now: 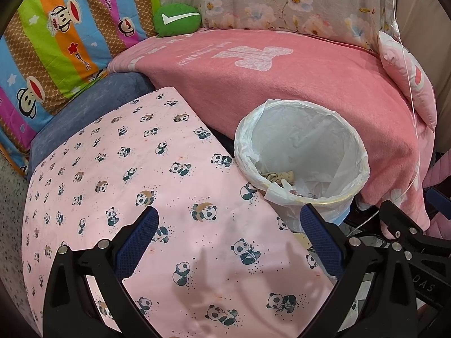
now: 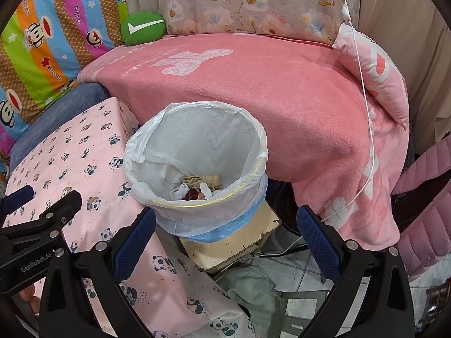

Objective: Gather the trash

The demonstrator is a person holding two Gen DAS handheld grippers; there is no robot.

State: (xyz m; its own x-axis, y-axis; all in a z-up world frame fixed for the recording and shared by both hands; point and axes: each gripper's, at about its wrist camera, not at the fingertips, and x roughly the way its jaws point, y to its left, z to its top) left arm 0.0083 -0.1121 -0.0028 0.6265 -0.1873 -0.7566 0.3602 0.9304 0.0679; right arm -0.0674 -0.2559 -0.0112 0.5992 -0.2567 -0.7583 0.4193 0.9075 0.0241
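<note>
A round trash bin (image 1: 349, 180) lined with a white plastic bag stands between a panda-print surface and a pink-covered sofa. It also shows in the right wrist view (image 2: 253, 152). Crumpled trash (image 2: 197, 187) lies at its bottom: beige cloth, white scraps, something dark red. My left gripper (image 1: 229, 232) is open and empty above the pink panda cloth (image 1: 141, 174), left of the bin. My right gripper (image 2: 225, 232) is open and empty, just in front of and below the bin. The left gripper's body shows at the left of the right wrist view (image 2: 36, 225).
The bin stands on a worn cream box (image 2: 242, 242). A pink blanket (image 2: 253, 90) covers the sofa behind, with a green cushion (image 2: 143, 27), a striped monkey-print cover (image 1: 56, 42) and a pink pillow (image 2: 375, 76). A white cable (image 2: 366, 107) hangs at right. Grey cloth (image 2: 253, 290) lies on the tiled floor.
</note>
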